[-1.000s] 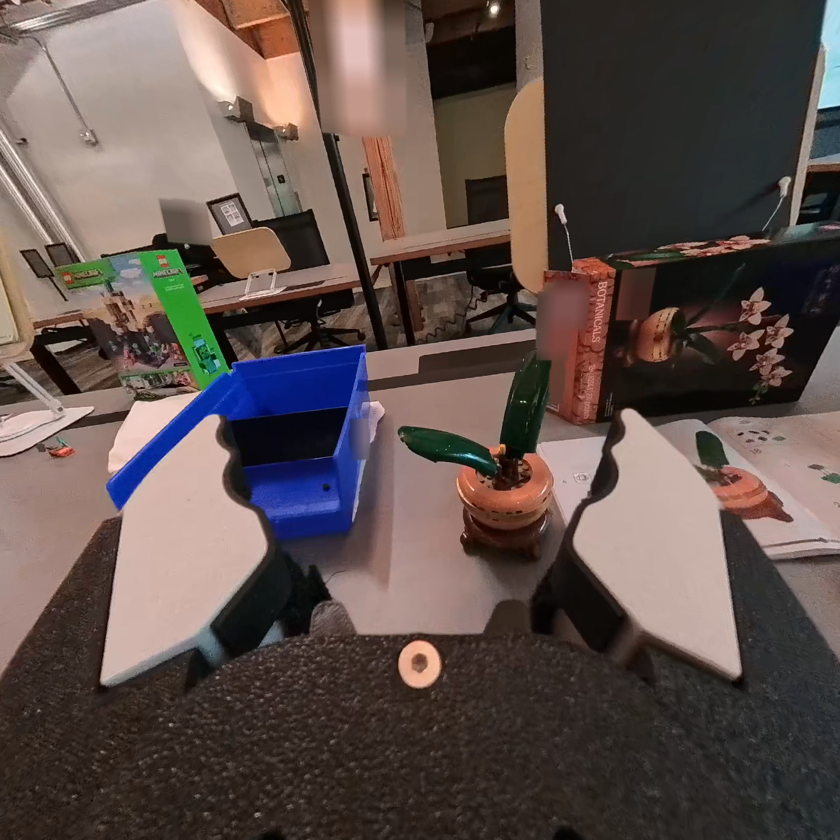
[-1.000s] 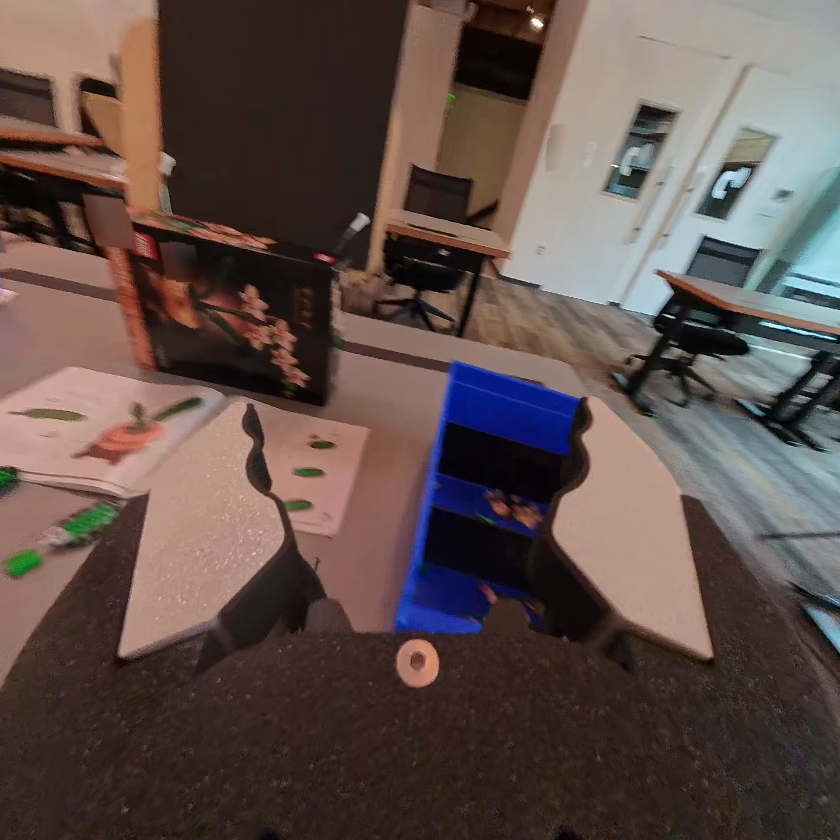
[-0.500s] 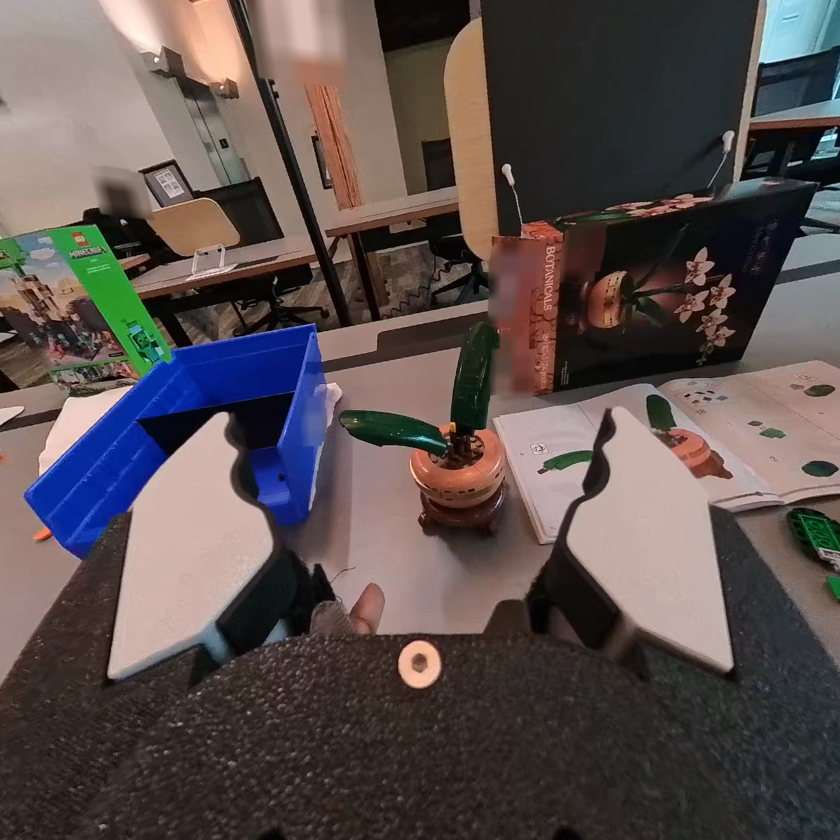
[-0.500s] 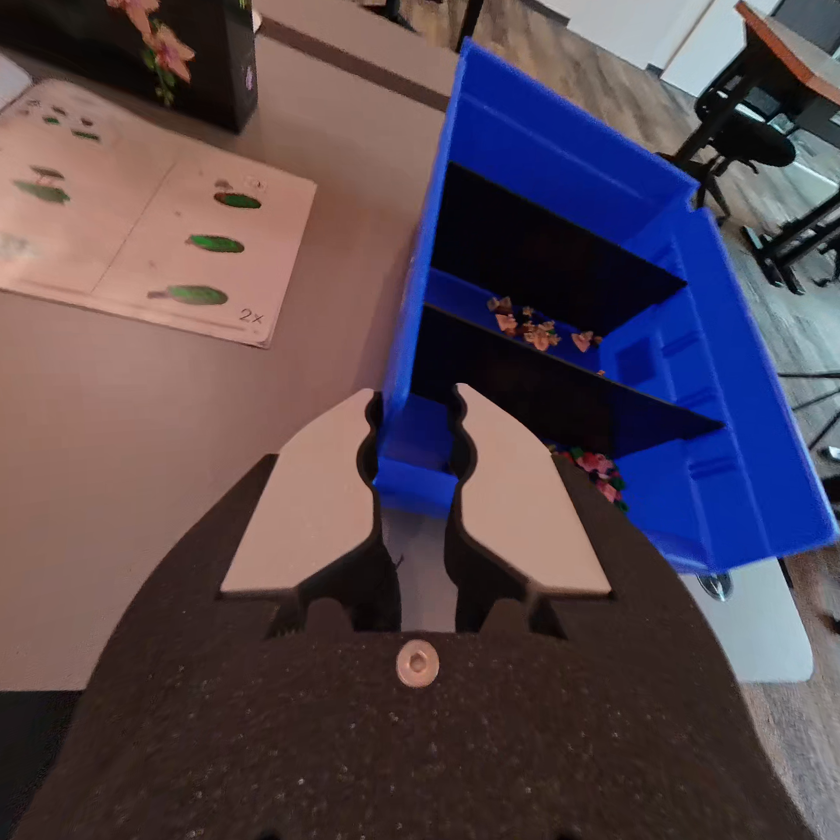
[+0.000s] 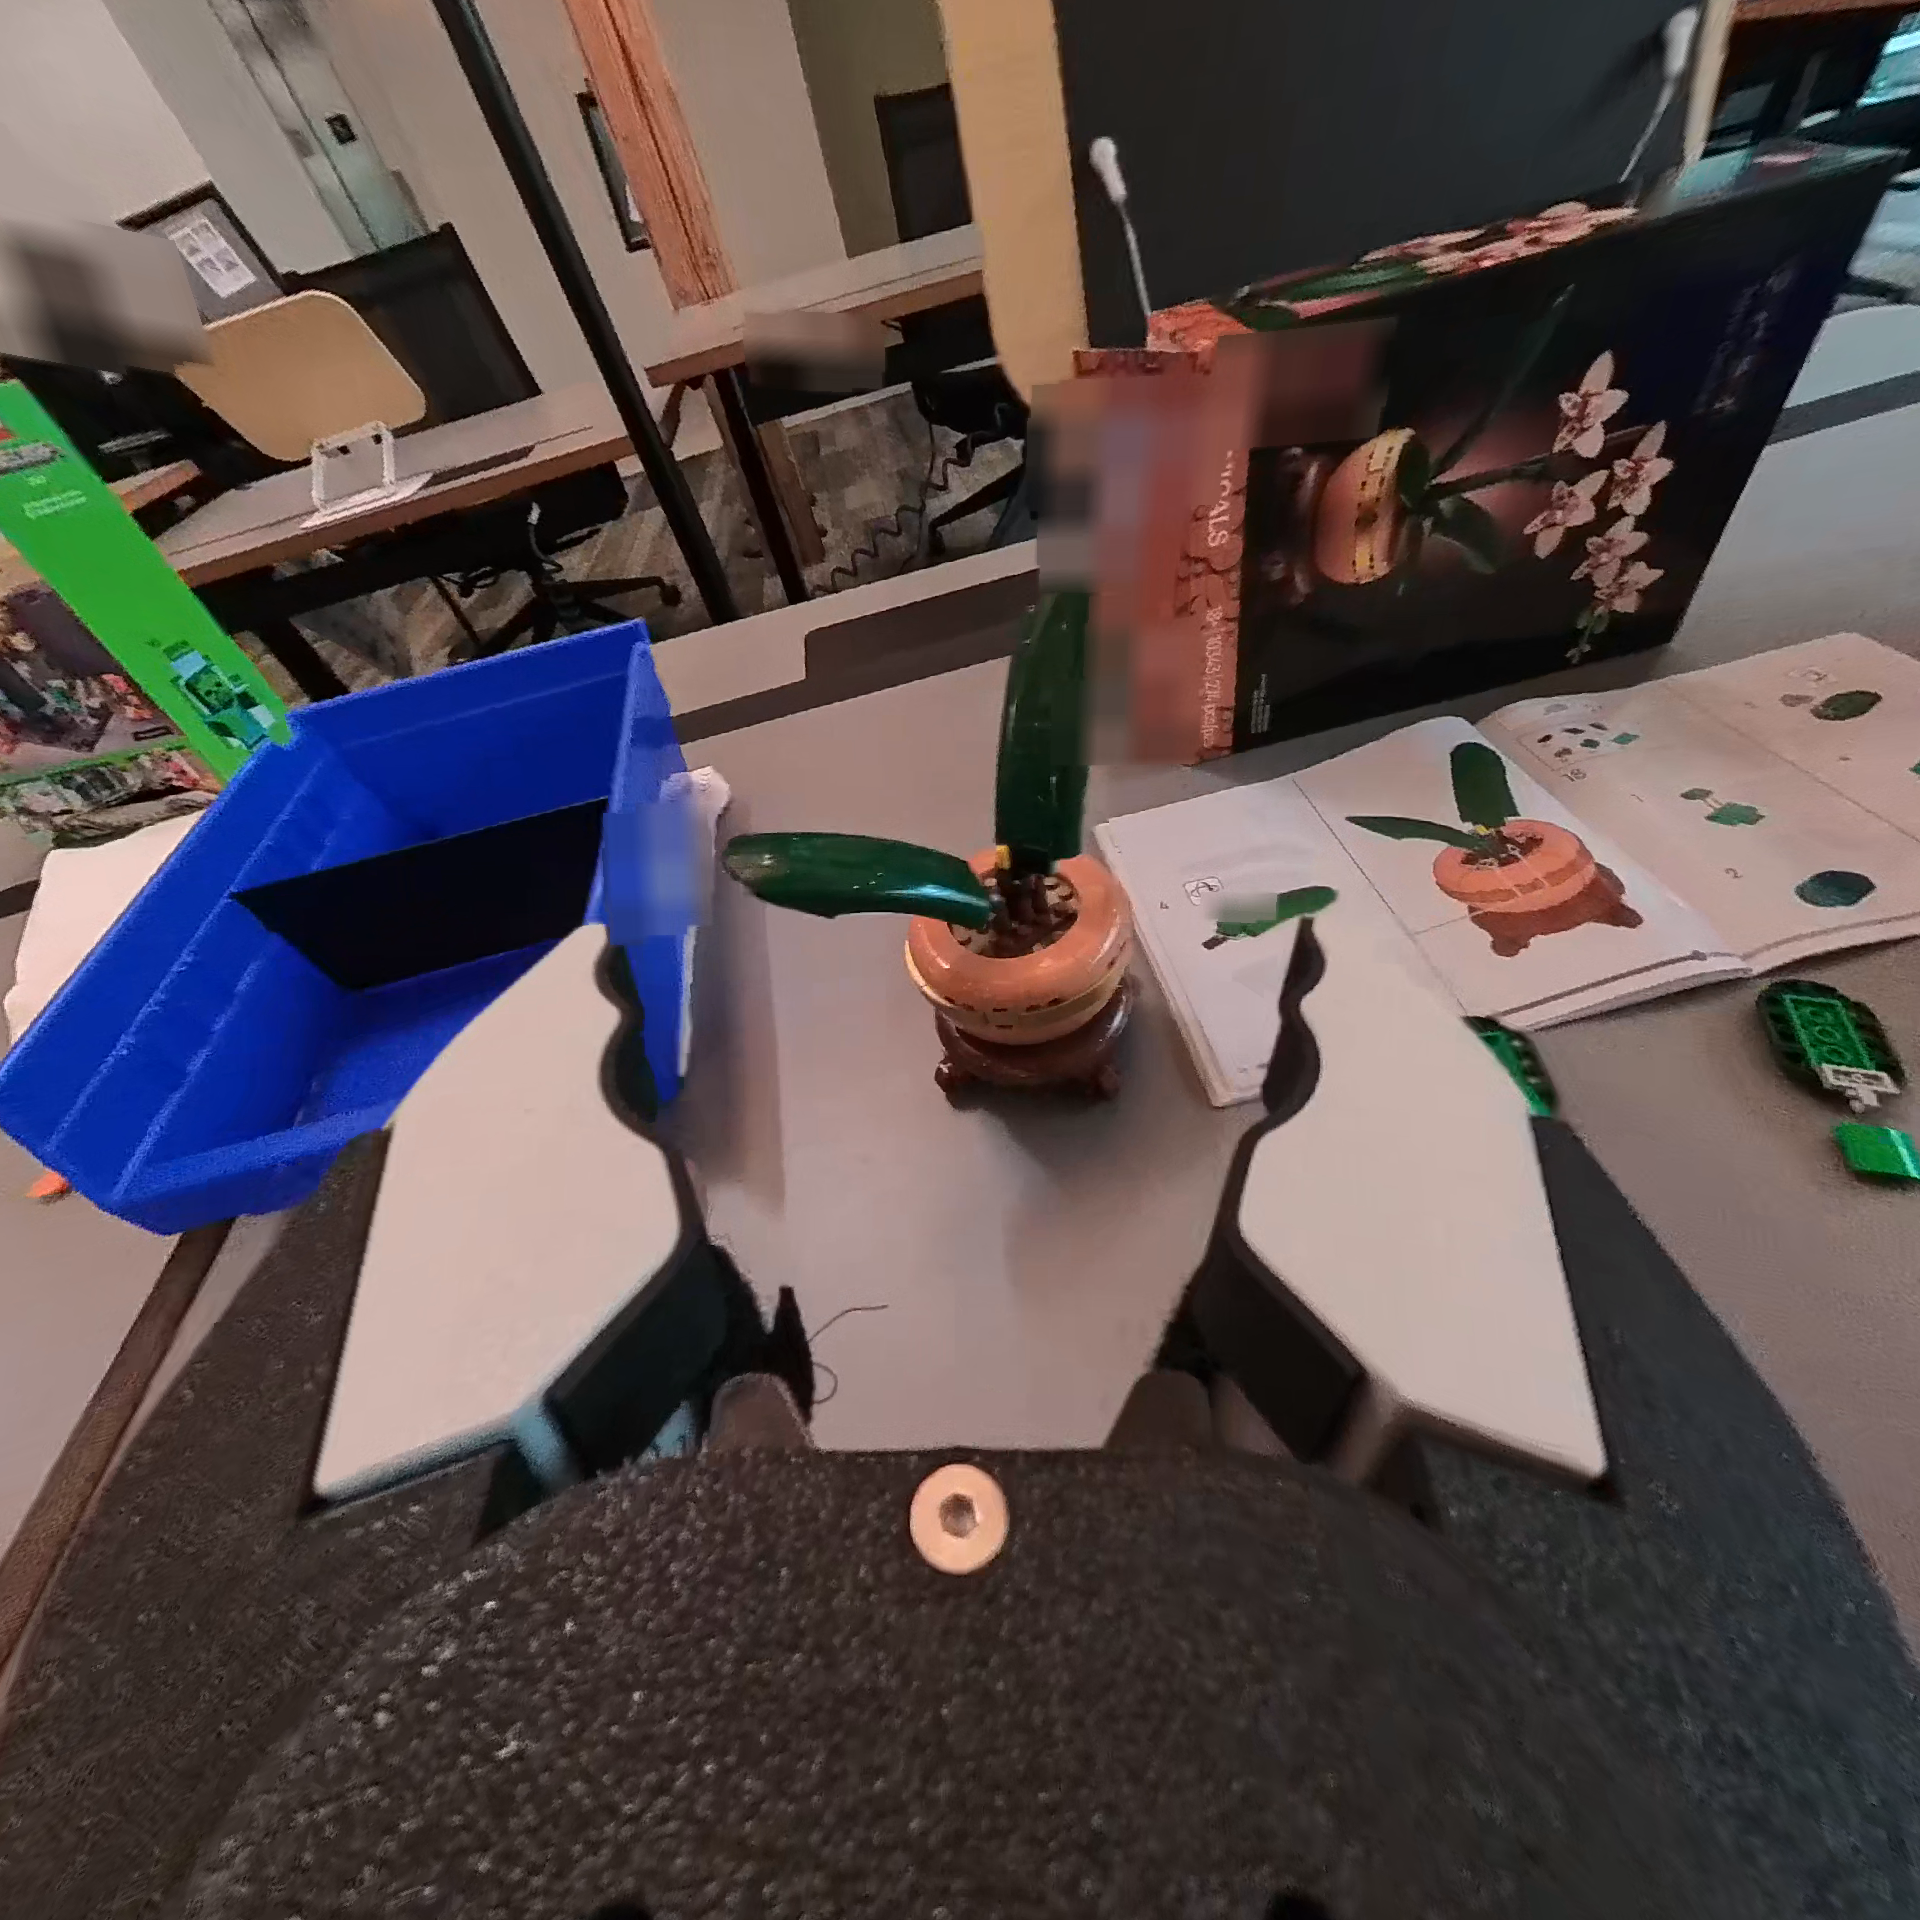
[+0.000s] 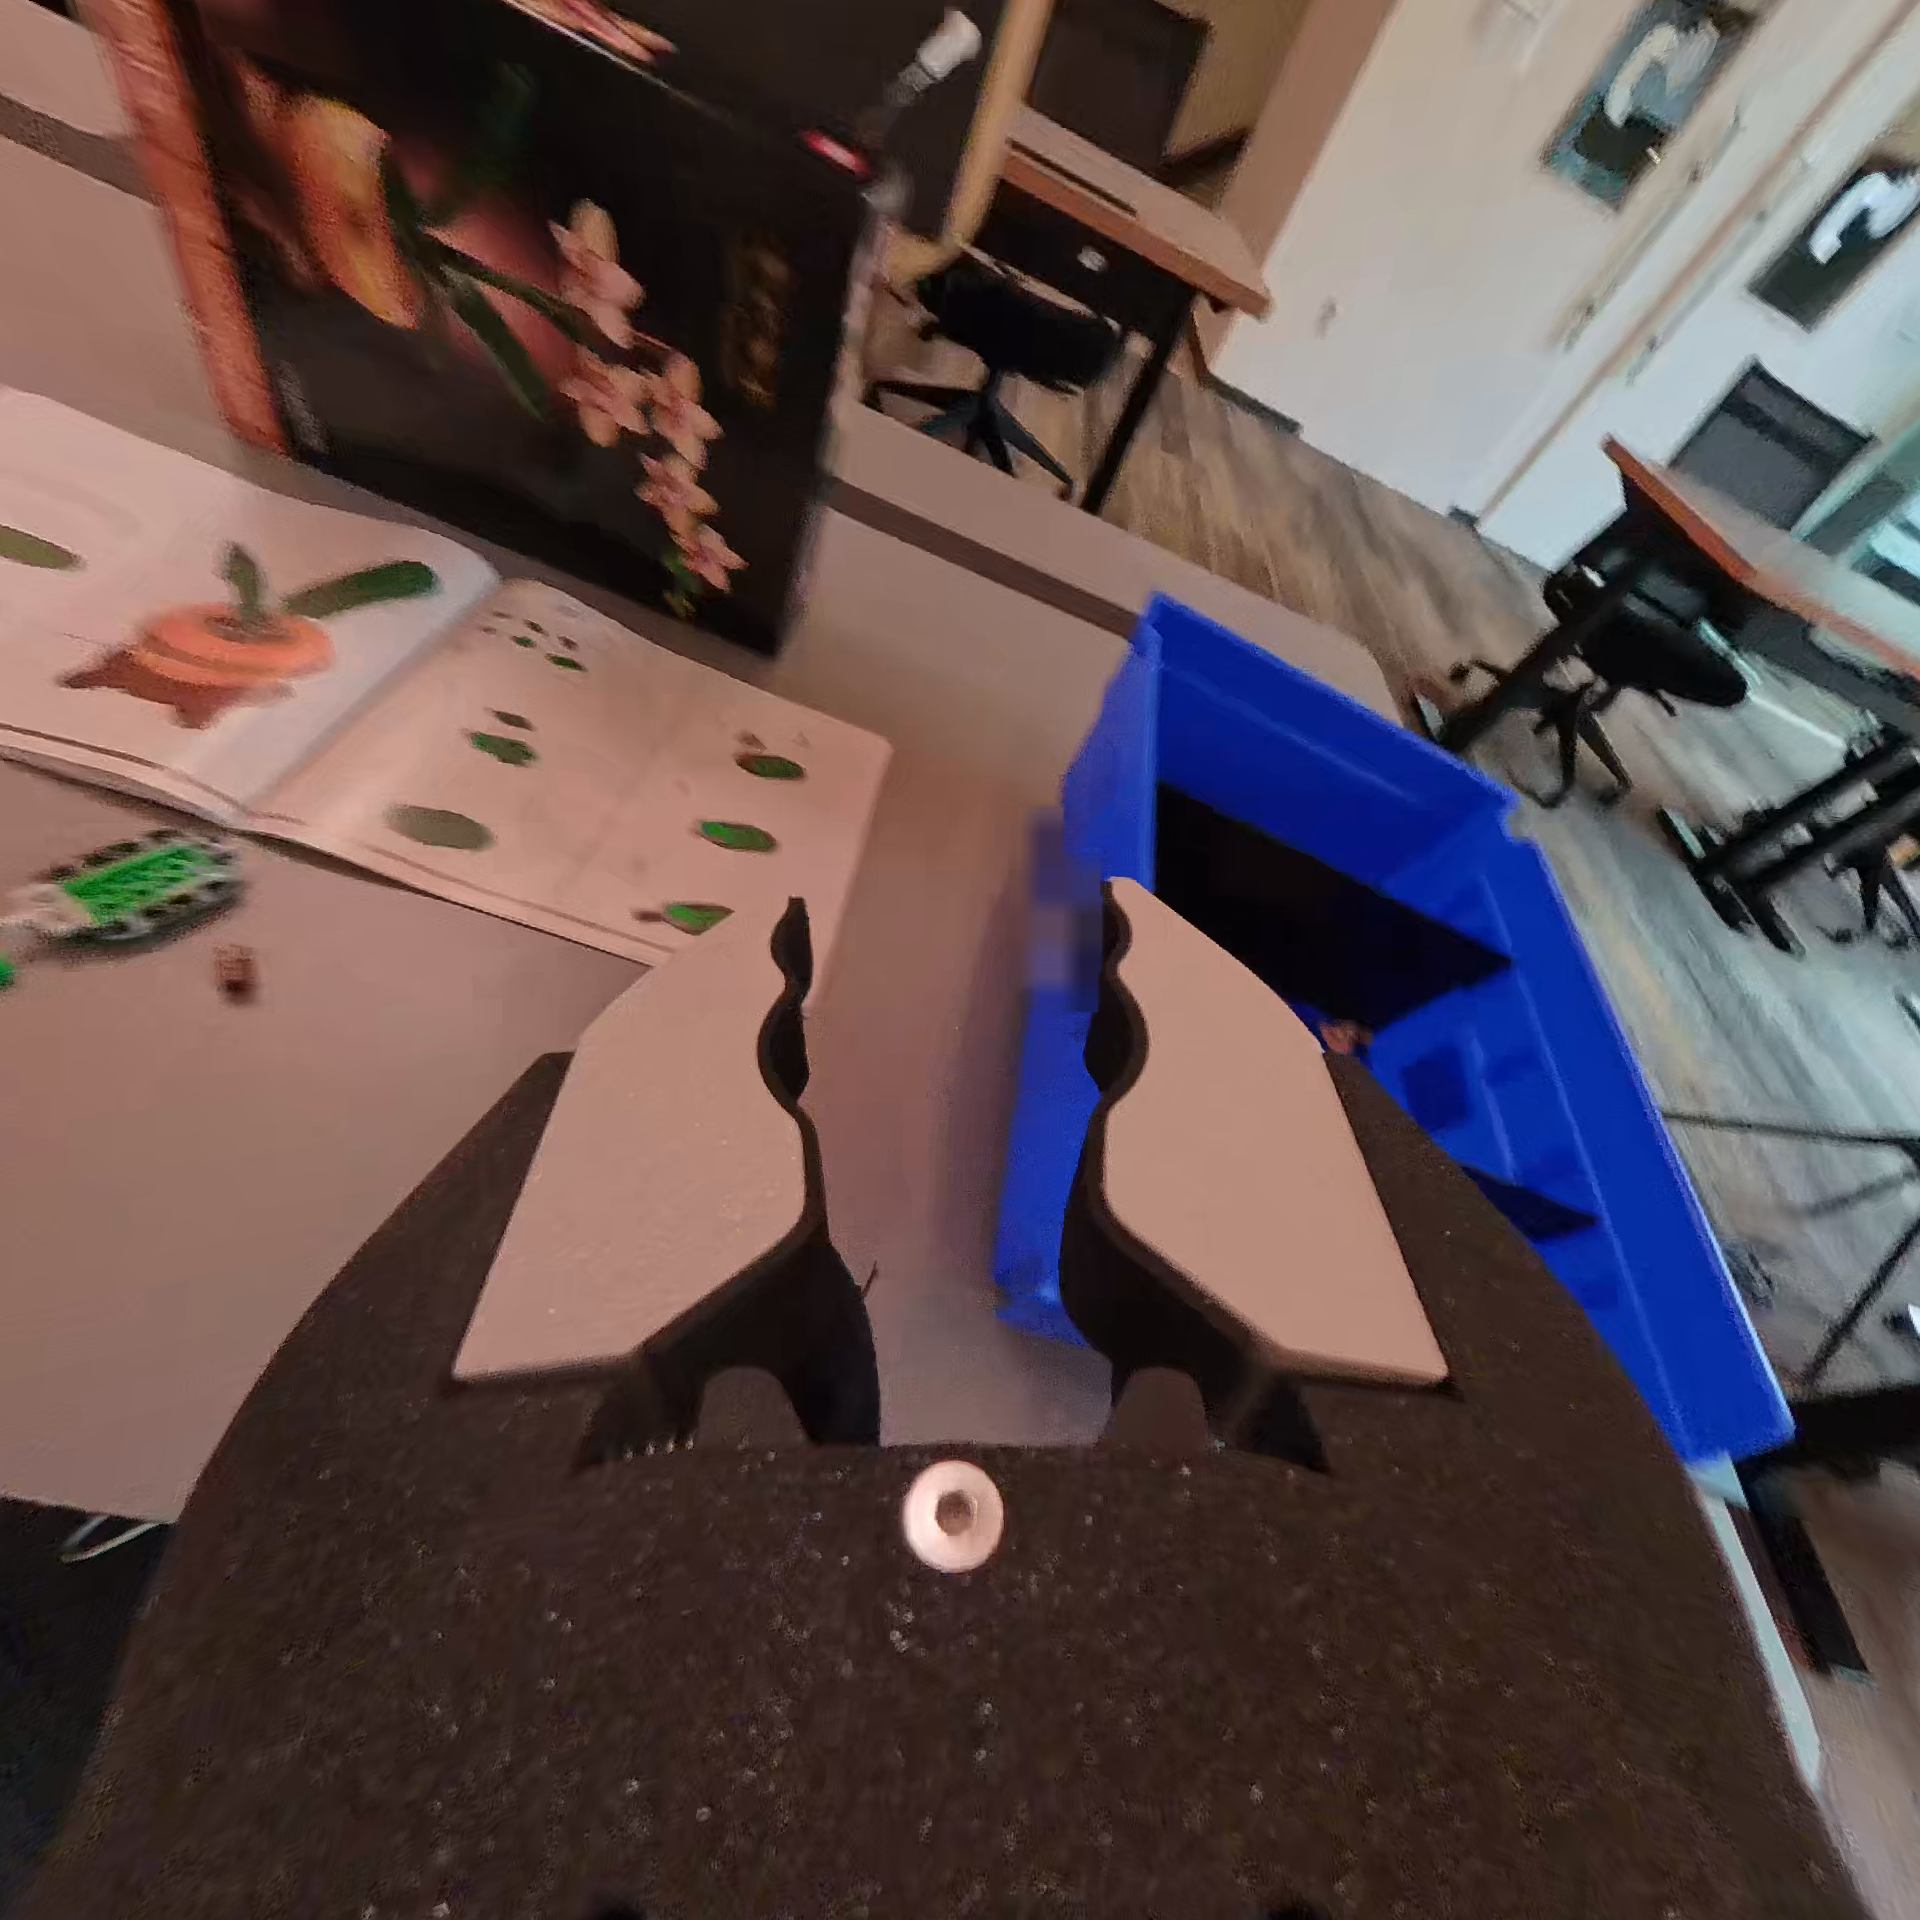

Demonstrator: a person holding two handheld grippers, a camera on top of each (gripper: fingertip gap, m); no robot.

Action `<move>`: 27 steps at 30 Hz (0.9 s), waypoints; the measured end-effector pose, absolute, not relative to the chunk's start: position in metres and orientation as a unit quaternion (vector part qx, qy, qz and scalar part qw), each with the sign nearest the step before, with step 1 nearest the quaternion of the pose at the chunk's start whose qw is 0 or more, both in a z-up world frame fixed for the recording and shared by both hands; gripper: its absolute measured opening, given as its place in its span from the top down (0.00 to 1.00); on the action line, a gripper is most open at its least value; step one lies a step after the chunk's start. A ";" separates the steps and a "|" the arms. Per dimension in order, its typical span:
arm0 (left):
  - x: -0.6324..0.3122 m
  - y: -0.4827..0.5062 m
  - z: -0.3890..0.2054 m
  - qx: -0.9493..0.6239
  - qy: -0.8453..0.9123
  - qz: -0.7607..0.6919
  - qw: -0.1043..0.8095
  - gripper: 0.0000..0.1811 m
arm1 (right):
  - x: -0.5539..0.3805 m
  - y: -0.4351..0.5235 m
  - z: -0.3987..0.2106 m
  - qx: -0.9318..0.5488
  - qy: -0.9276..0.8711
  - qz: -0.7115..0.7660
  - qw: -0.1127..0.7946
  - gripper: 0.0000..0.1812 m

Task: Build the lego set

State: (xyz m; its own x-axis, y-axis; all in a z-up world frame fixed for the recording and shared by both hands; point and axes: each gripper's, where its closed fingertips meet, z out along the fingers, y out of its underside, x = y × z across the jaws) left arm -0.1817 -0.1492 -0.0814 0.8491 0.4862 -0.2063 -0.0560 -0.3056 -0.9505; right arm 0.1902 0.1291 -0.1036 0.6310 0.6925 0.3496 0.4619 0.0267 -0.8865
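So far the lego plant (image 5: 1013,966) stands mid-worktop with pot and two leaves; no flowers fitted. Loose green parts (image 5: 1825,1034) lie near the booklet (image 5: 1621,821). Both grippers' jaws are parted and empty.

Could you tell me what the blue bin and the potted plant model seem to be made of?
The blue bin looks like moulded plastic: uniform colour, ribbed walls, a dull sheen. The potted plant model appears to be glossy plastic bricks: highlights run along its dark green leaves, and the tan pot shows seams between pieces.
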 end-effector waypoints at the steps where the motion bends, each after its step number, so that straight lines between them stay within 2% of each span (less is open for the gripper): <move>1: -0.174 -0.142 -0.083 -0.777 -0.126 0.224 0.574 0.38 | 0.177 0.121 -0.102 -0.681 -0.434 0.108 0.579 0.70; 5: -0.147 -0.111 -0.109 -0.817 -0.063 0.202 0.537 0.56 | 0.129 0.100 -0.117 -0.672 -0.488 0.151 0.537 0.54; 7: -0.138 -0.099 -0.130 -0.844 -0.032 0.196 0.499 0.65 | 0.108 0.092 -0.133 -0.679 -0.508 0.174 0.500 0.49; 8: -0.136 -0.095 -0.137 -0.852 -0.024 0.198 0.484 0.74 | 0.100 0.087 -0.140 -0.679 -0.523 0.180 0.484 0.50; 9: -0.135 -0.091 -0.141 -0.854 -0.019 0.199 0.481 0.93 | 0.093 0.084 -0.144 -0.671 -0.534 0.183 0.481 0.56; 10: -0.132 -0.086 -0.143 -0.852 -0.014 0.192 0.486 1.00 | 0.086 0.081 -0.145 -0.655 -0.545 0.186 0.489 0.78; 11: -0.128 -0.082 -0.144 -0.851 -0.009 0.177 0.494 1.00 | 0.079 0.078 -0.145 -0.638 -0.555 0.193 0.498 0.99; 15: -0.114 -0.070 -0.149 -0.848 0.012 0.127 0.514 1.00 | 0.058 0.070 -0.149 -0.624 -0.569 0.226 0.486 0.99; 16: -0.107 -0.067 -0.153 -0.853 0.024 0.109 0.510 1.00 | 0.054 0.067 -0.150 -0.623 -0.572 0.238 0.477 0.96; 17: -0.100 -0.064 -0.159 -0.860 0.036 0.091 0.501 0.91 | 0.050 0.062 -0.153 -0.623 -0.579 0.253 0.461 0.84; 18: -0.095 -0.061 -0.165 -0.866 0.042 0.079 0.491 0.80 | 0.046 0.058 -0.158 -0.629 -0.582 0.264 0.443 0.58; 19: -0.094 -0.058 -0.169 -0.870 0.040 0.074 0.486 0.67 | 0.044 0.058 -0.164 -0.643 -0.578 0.262 0.428 0.42; 21: -0.094 -0.053 -0.176 -0.872 0.031 0.069 0.484 0.48 | 0.040 0.055 -0.176 -0.653 -0.579 0.264 0.411 0.31; 23: -0.090 -0.049 -0.182 -0.874 0.027 0.049 0.483 0.38 | 0.036 0.048 -0.185 -0.650 -0.582 0.280 0.400 0.28; 25: -0.084 -0.048 -0.186 -0.874 0.030 0.032 0.484 0.35 | 0.033 0.038 -0.193 -0.643 -0.589 0.306 0.383 0.29; 26: -0.082 -0.047 -0.187 -0.874 0.034 0.026 0.485 0.35 | 0.032 0.034 -0.194 -0.638 -0.589 0.319 0.379 0.33; 27: -0.079 -0.047 -0.186 -0.871 0.042 0.021 0.489 0.37 | 0.032 0.028 -0.193 -0.626 -0.595 0.337 0.376 0.46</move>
State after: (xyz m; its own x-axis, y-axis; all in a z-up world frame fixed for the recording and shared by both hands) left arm -0.0790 -0.0473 -0.1860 0.9956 -0.0523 -0.0776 -0.0935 -0.5185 -0.8500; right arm 0.0315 0.0285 -0.1928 0.0659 0.9975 0.0255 0.4916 -0.0103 -0.8708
